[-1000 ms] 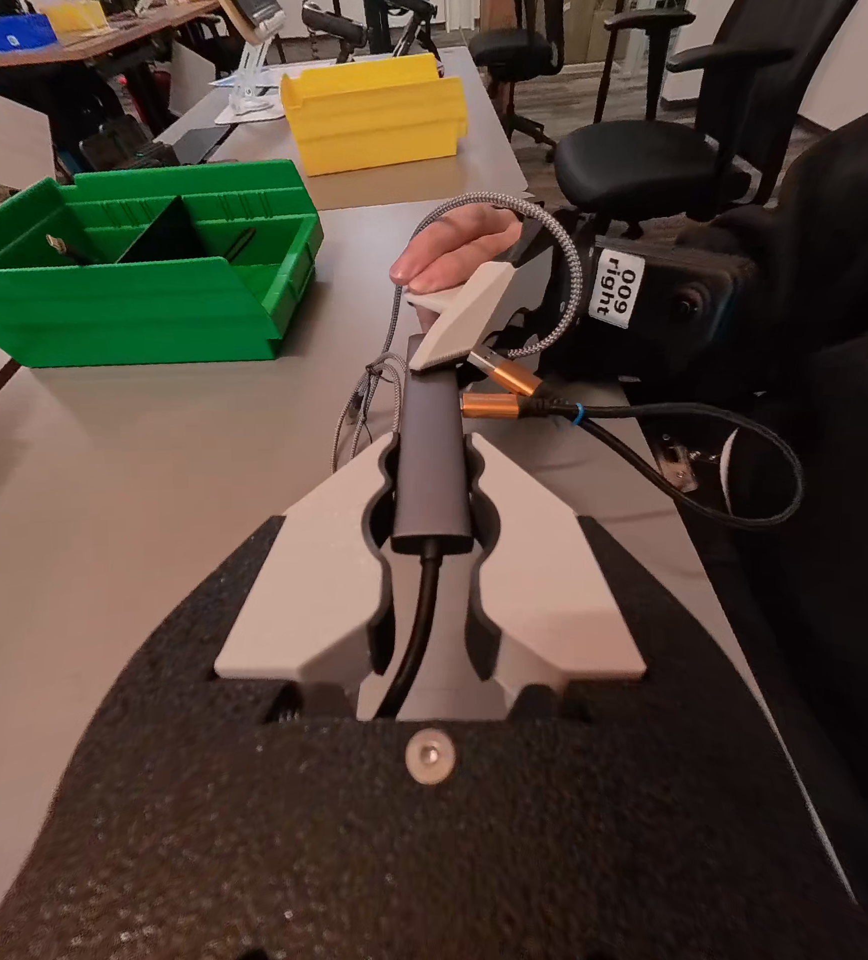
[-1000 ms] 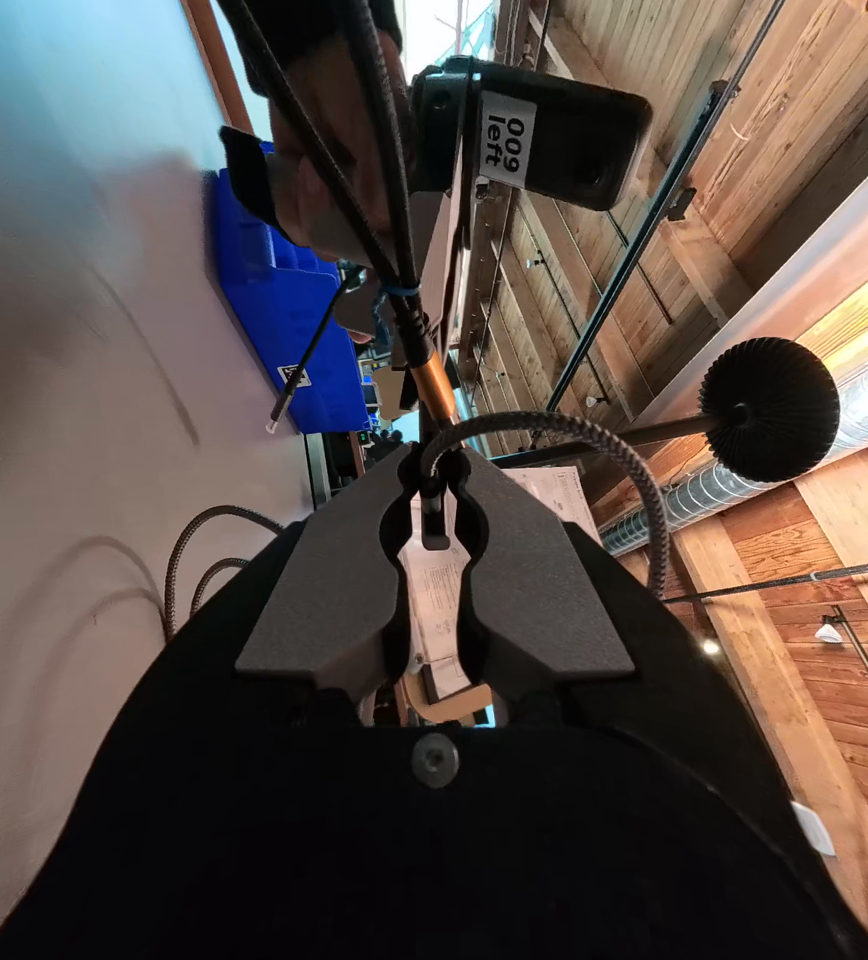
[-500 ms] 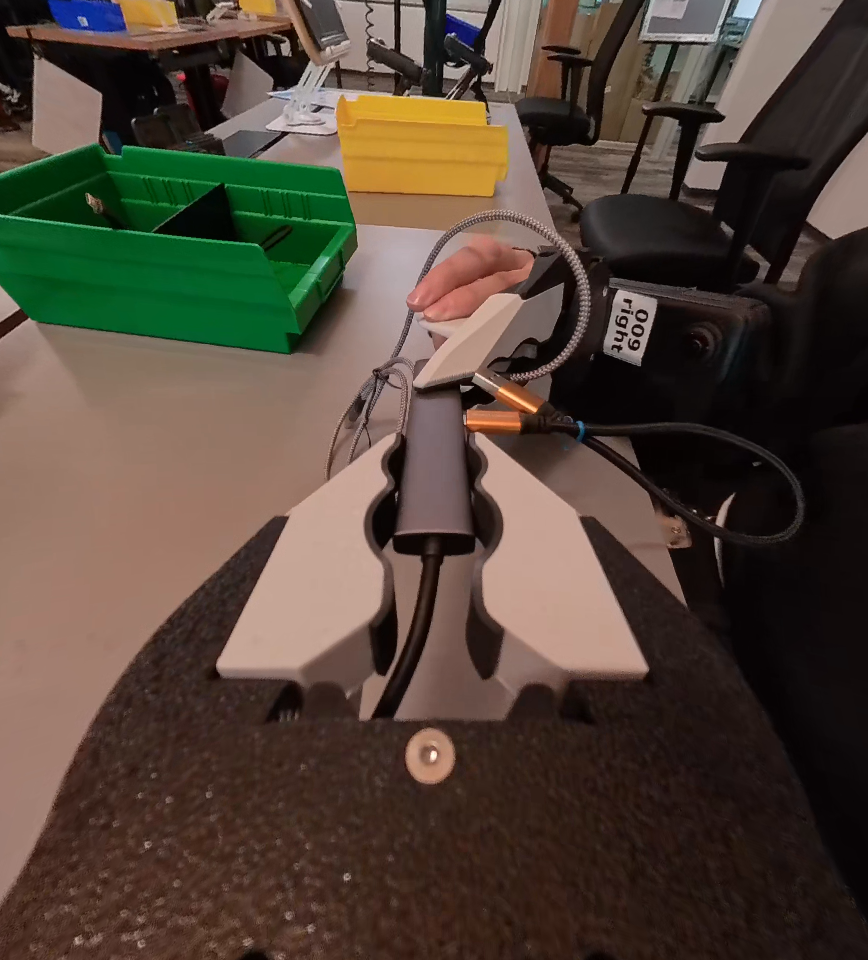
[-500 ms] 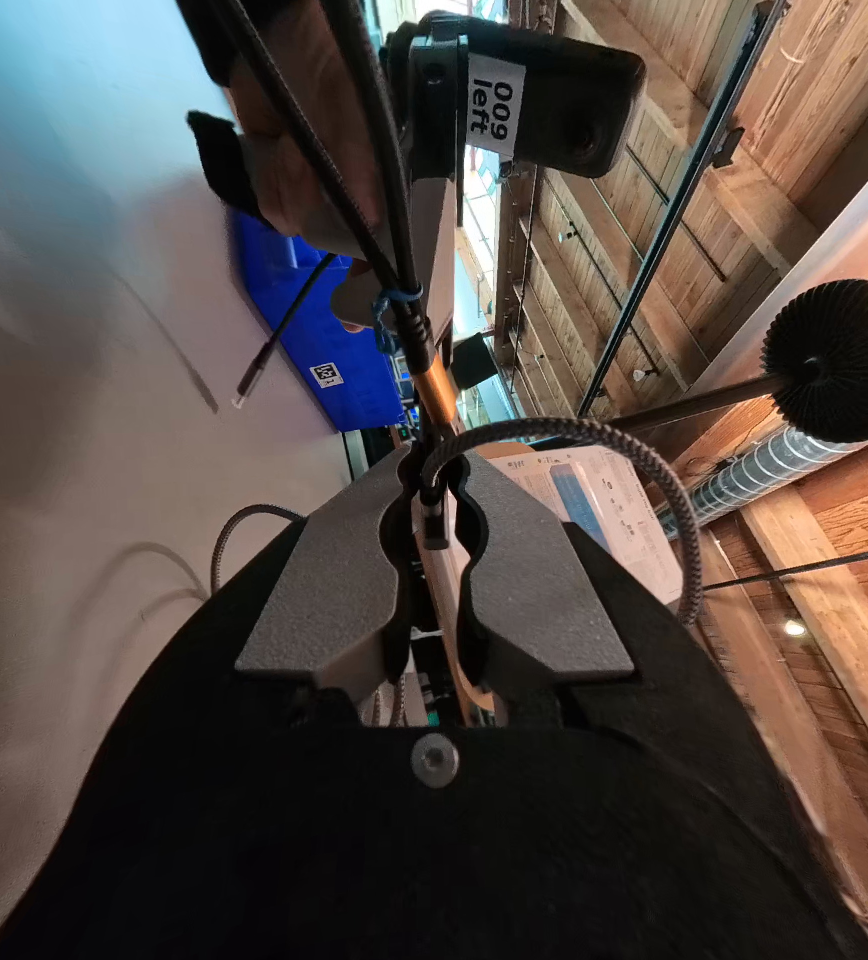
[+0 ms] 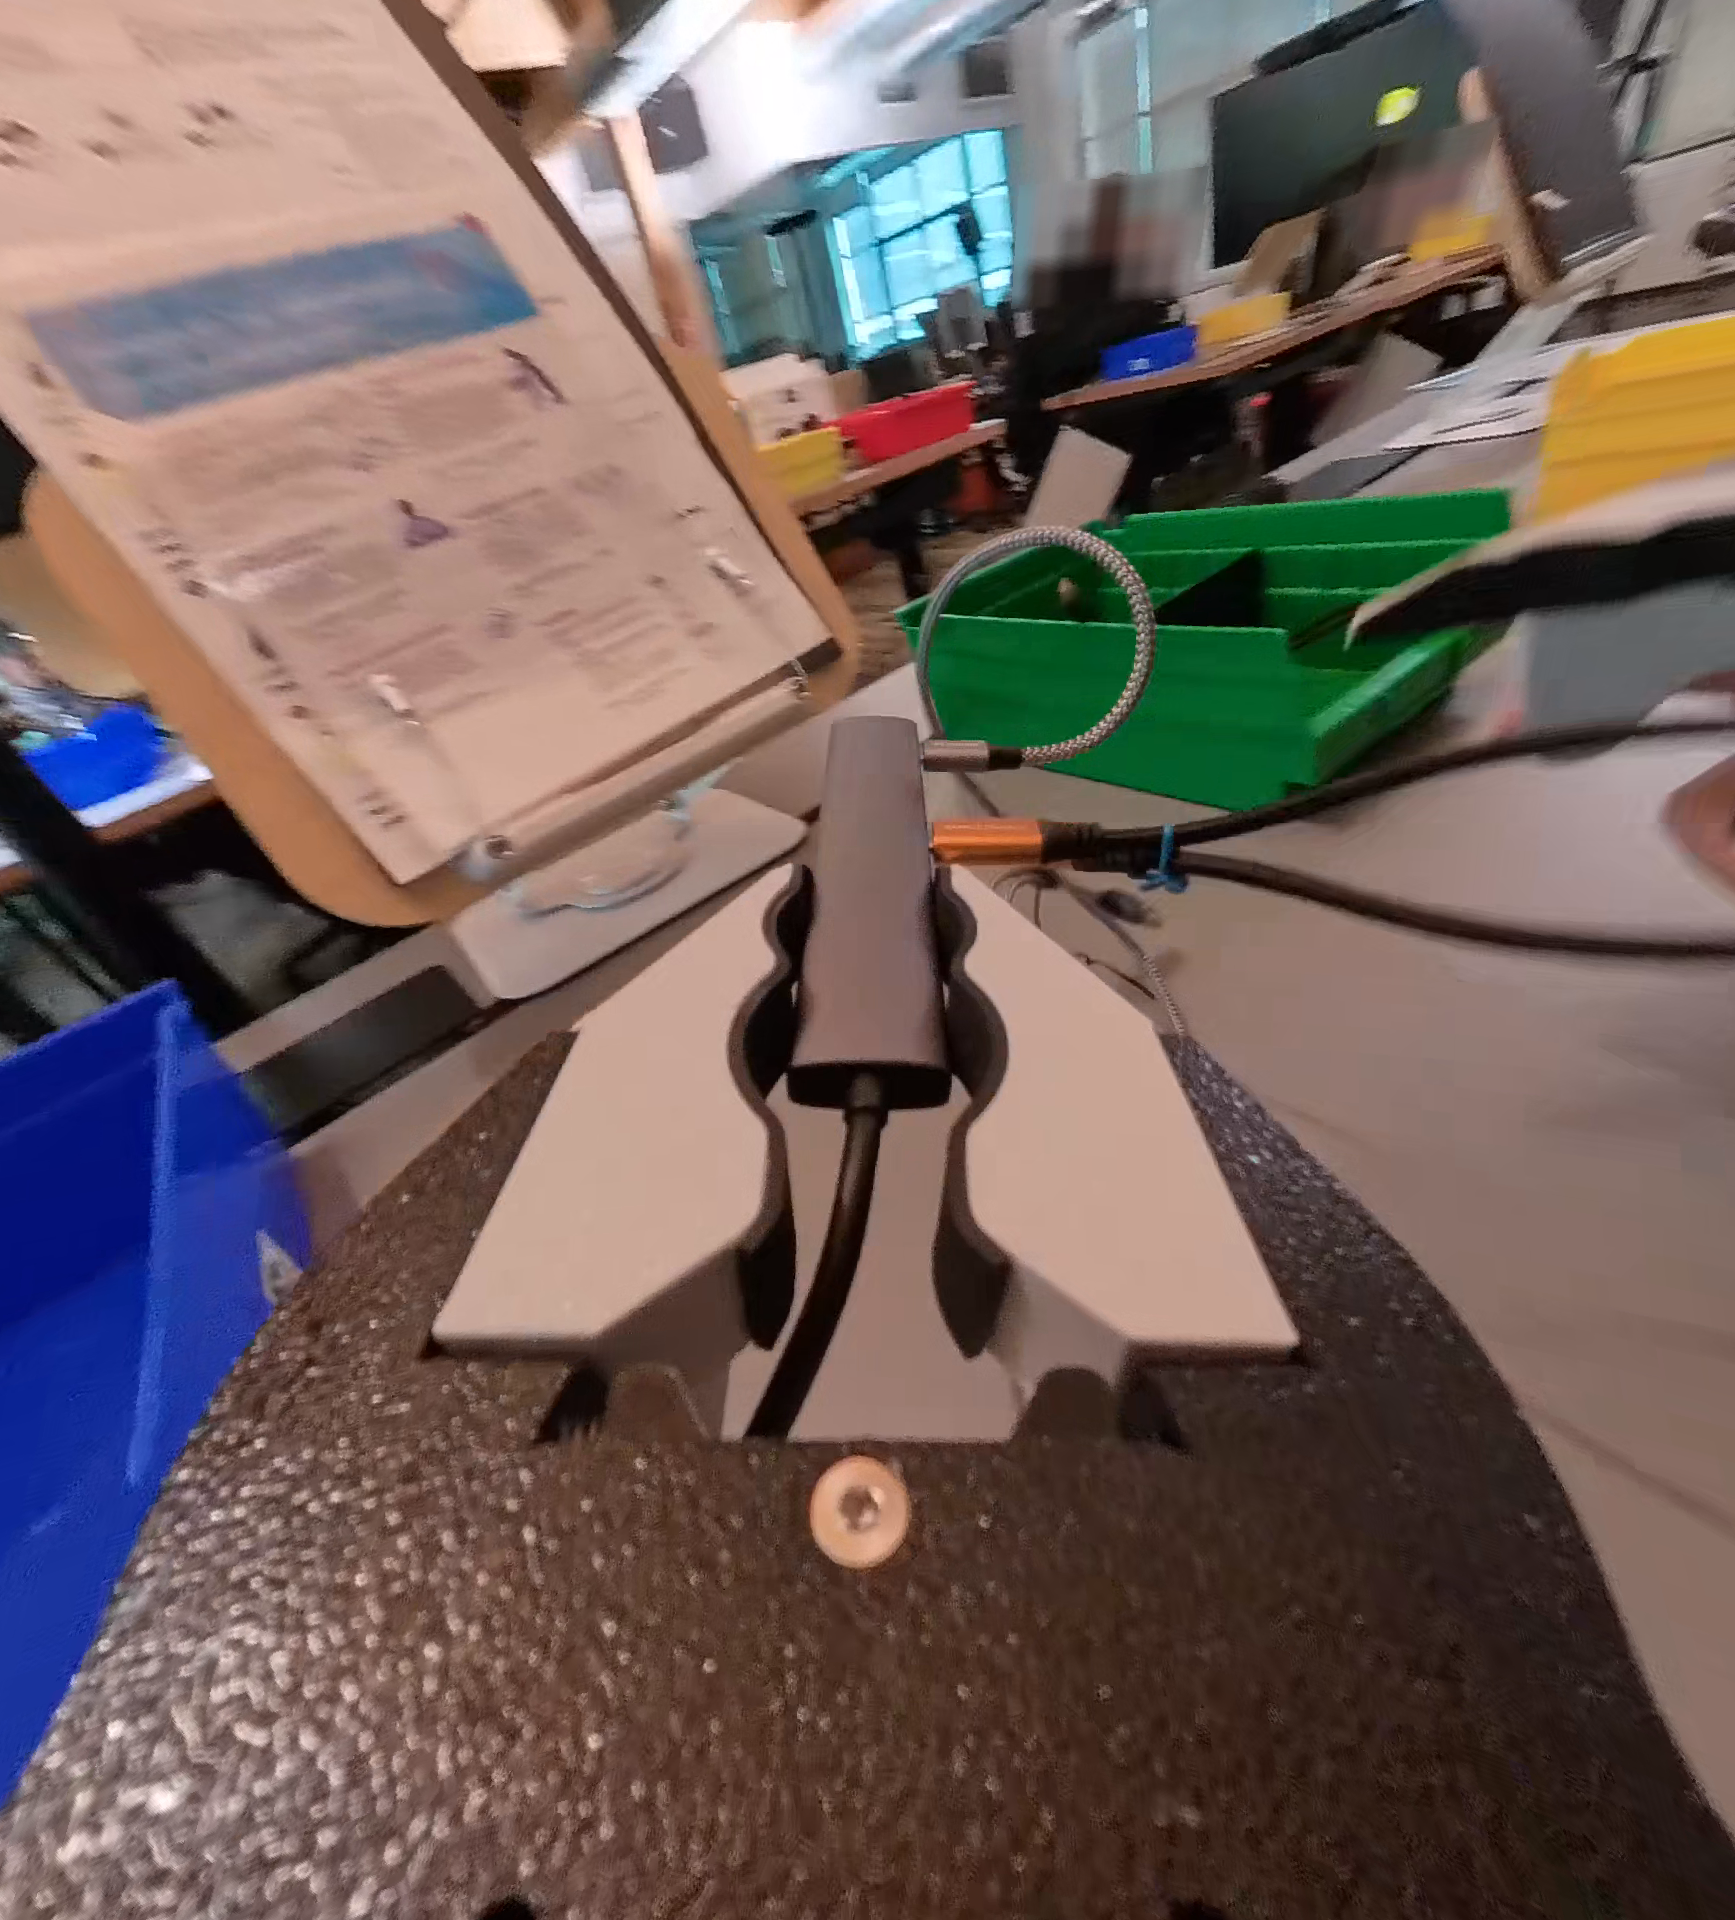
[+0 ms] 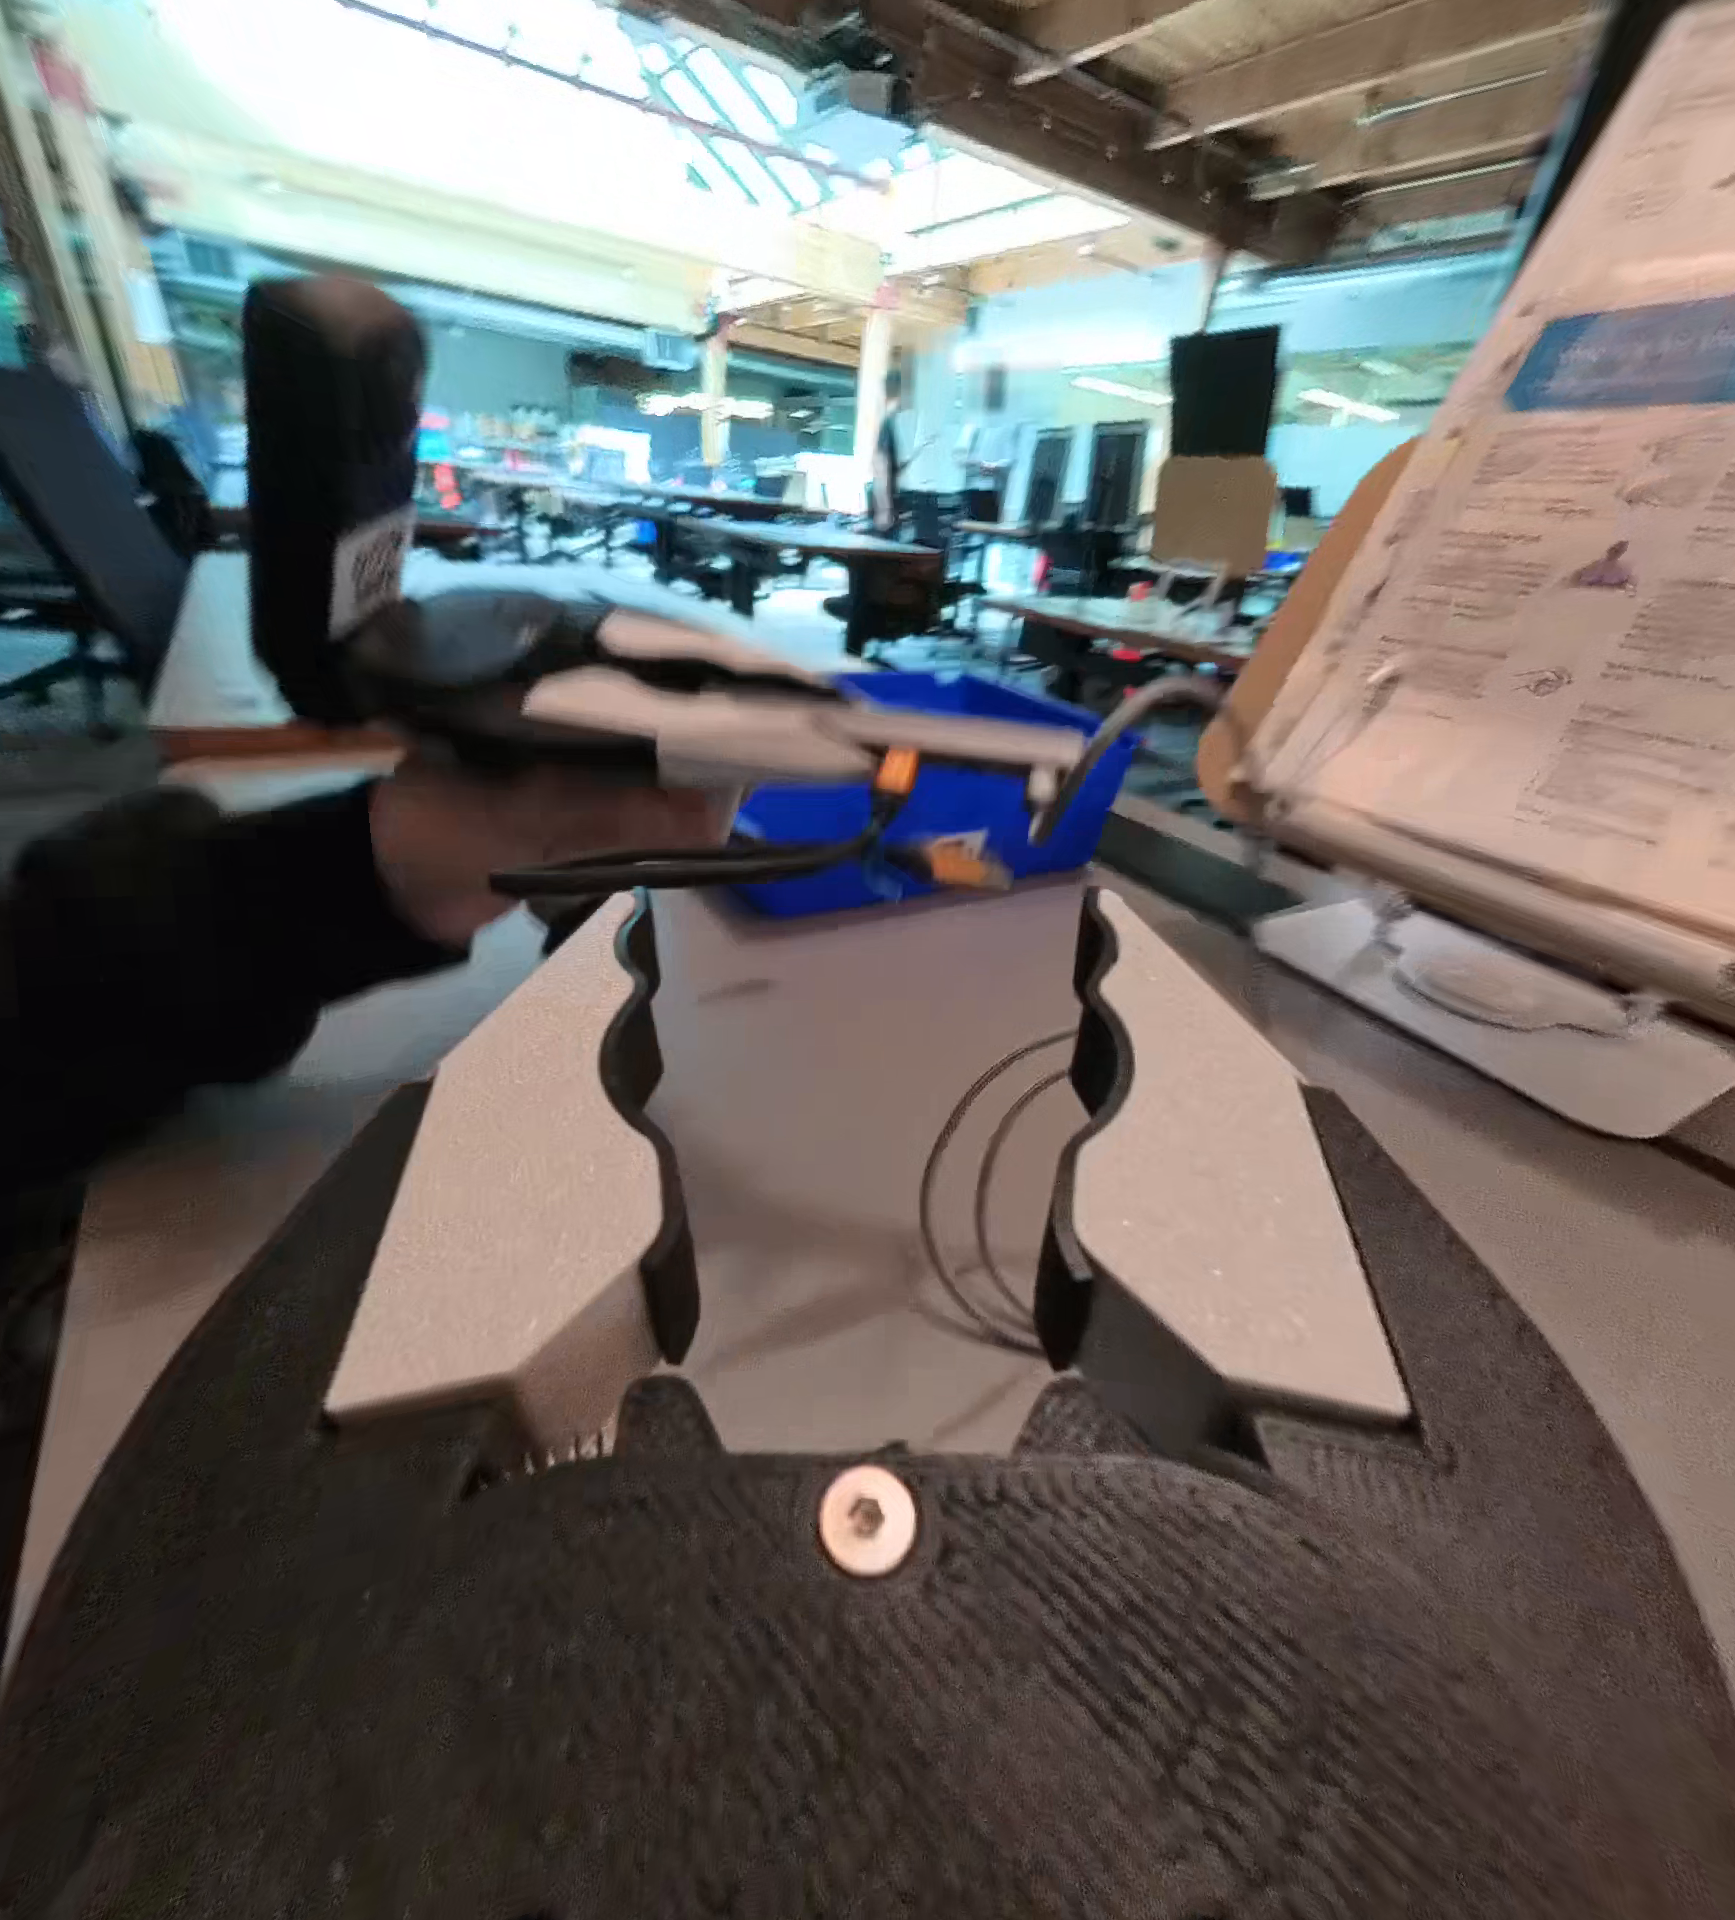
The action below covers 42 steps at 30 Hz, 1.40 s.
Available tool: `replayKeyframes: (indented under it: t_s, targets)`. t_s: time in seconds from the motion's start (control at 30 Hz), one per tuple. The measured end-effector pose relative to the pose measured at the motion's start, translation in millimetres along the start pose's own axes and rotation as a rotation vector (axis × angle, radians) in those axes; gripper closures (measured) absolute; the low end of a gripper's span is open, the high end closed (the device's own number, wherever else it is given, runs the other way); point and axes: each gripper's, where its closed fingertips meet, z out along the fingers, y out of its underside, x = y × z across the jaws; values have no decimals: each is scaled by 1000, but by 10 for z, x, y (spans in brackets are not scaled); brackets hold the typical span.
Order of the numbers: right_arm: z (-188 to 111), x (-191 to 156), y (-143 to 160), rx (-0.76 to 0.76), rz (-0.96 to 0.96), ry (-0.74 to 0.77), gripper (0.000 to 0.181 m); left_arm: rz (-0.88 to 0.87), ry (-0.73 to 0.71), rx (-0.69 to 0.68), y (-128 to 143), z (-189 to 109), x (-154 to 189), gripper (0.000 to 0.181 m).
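My left gripper (image 5: 873, 883) is shut on a dark grey USB hub (image 5: 873, 800) and holds it above the table; the hub's own black cord runs back between the fingers. Two cables sit in the hub's right side: a grey braided cable (image 5: 1133, 634) that loops upward, and a black cable with an orange plug (image 5: 988, 836). My right gripper (image 6: 863, 914) is open and empty, low over the grey table (image 6: 842, 1091). It shows blurred at the right edge of the left wrist view (image 5: 1569, 582). The left gripper (image 6: 738, 717) with the hub shows ahead in the right wrist view.
A document stand with printed sheets (image 5: 375, 468) stands close ahead on the left, on a white base (image 6: 1517, 1039). A blue bin (image 5: 42, 1299) is at the near left, a green bin (image 5: 1206, 675) and a yellow bin (image 5: 1694, 416) farther right. Thin cable loops (image 6: 977, 1195) lie on the table. Left tips to right tips: about 12 cm.
The right gripper let go of the braided cable's plug, which now sits in the hub, then opened and drew back. Both views swung round; the left gripper turned towards the document stand.
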Motion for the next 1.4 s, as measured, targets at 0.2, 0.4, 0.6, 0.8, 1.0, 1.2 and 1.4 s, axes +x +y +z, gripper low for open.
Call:
replayKeyframes:
  t_s: [0.2, 0.4, 0.6, 0.8, 1.0, 1.2, 1.4]
  targets:
    - [85, 431, -411, 21, -41, 280, 114, 80, -84, 42, 120, 32, 99, 160]
    - [-229, 862, -602, -266, -429, 539, 96, 217, -180, -3, 188, -5, 9, 160]
    - [-170, 551, -393, -283, -209, 274, 112, 135, -182, 24, 164, -61, -76, 160]
    - [650, 123, -308, -120, -141, 168, 148, 212, -184, 48, 126, -11, 92, 160]
    - [847, 406, 138, -163, 3, 230, 159, 175, -153, 105, 65, -36, 147, 160]
    - [735, 592, 219, -160, -5, 328, 171, 118, -120, 100, 109, -11, 140, 160]
    - [699, 511, 264, -119, 8, 235, 154, 78, -76, 100, 141, 5, 167, 160]
